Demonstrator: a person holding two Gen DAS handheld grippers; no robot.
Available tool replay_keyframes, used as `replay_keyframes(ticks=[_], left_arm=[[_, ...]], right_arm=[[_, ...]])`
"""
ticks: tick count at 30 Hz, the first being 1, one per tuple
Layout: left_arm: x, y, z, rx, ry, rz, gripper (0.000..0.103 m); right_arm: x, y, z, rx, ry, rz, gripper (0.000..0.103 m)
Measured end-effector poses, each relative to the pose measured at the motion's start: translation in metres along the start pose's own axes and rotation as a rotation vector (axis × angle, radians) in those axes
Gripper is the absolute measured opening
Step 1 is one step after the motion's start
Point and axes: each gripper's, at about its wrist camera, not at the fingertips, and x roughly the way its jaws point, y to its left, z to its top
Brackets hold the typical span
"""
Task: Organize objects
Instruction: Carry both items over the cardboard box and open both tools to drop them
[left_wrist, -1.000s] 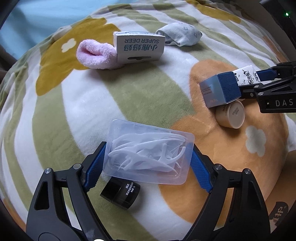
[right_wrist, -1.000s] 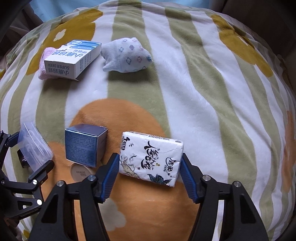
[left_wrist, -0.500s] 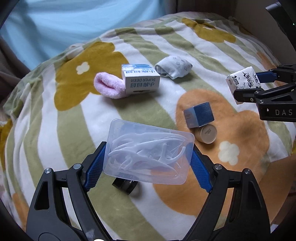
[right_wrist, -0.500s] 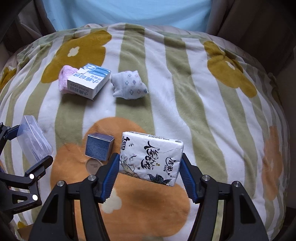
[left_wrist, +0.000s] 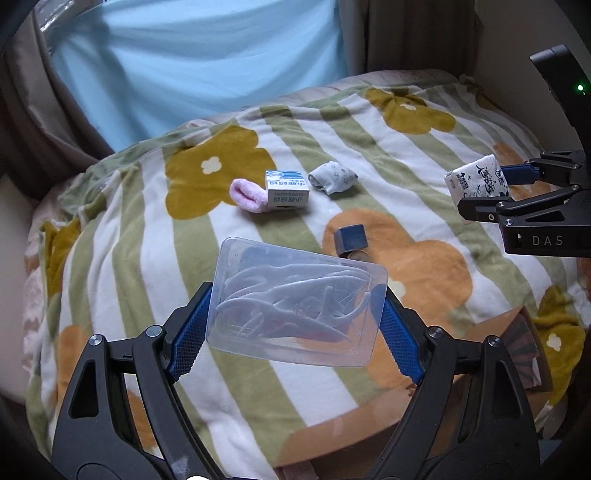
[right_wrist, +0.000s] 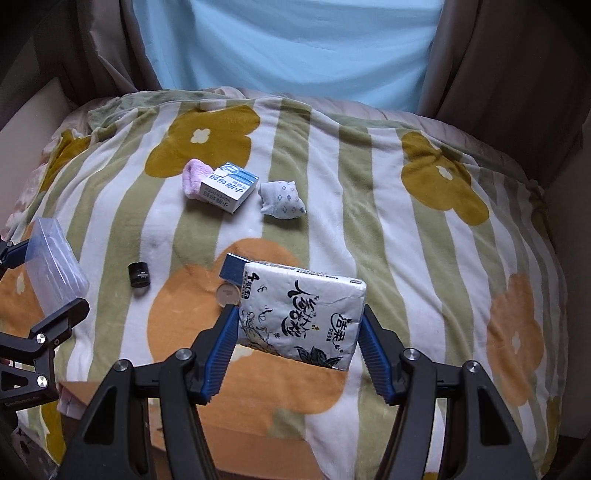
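Note:
My left gripper (left_wrist: 295, 332) is shut on a clear plastic box of white floss picks (left_wrist: 297, 301), held high above the flowered blanket (left_wrist: 147, 258). My right gripper (right_wrist: 297, 349) is shut on a white tissue pack (right_wrist: 301, 319), also lifted; it shows in the left wrist view (left_wrist: 476, 181). The floss box shows at the left of the right wrist view (right_wrist: 51, 266). On the blanket lie a pink sock (right_wrist: 194, 181), a white and blue carton (right_wrist: 229, 186), a patterned grey sock (right_wrist: 280, 197), a blue box (right_wrist: 232, 267), a beige round jar (right_wrist: 227, 293) and a small black jar (right_wrist: 138, 275).
A light blue curtain (right_wrist: 295, 48) with brown drapes (right_wrist: 498, 74) hangs behind the bed. A brown cardboard box (right_wrist: 240, 435) edge lies below the grippers at the near side of the blanket. A pale wall panel (right_wrist: 33, 107) stands at left.
Both grippers have risen and pulled back from the blanket with their loads; the objects on it look smaller and farther. The curtain has come into view.

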Motion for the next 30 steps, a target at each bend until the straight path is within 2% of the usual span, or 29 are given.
replay_keyframes(ticks=[8, 15, 18, 21, 24, 30], left_arm=[[-0.049, -0.029, -0.053, -0.121, 0.06, -0.006, 0.083], [-0.049, -0.05, -0.116, -0.222, 0.167, 0.001, 0.083], [-0.041, -0.059, -0.143, -0.255, 0.216, 0.008, 0.083], [-0.029, -0.072, -0.165, -0.24, 0.266, 0.031, 0.083], [-0.021, -0.084, -0.181, -0.251, 0.297, 0.021, 0.083], [-0.019, -0.089, -0.185, -0.247, 0.292, 0.037, 0.083]], right_arm=[[-0.044, 0.008, -0.059, -0.048, 0.044, 0.117, 0.059], [-0.042, 0.02, -0.119, -0.062, 0.128, 0.261, 0.059], [-0.031, 0.03, -0.145, -0.085, 0.172, 0.279, 0.059], [-0.017, 0.039, -0.166, -0.109, 0.211, 0.294, 0.059], [-0.006, 0.043, -0.181, -0.1, 0.245, 0.3, 0.059], [-0.004, 0.043, -0.186, -0.131, 0.223, 0.286, 0.059]])
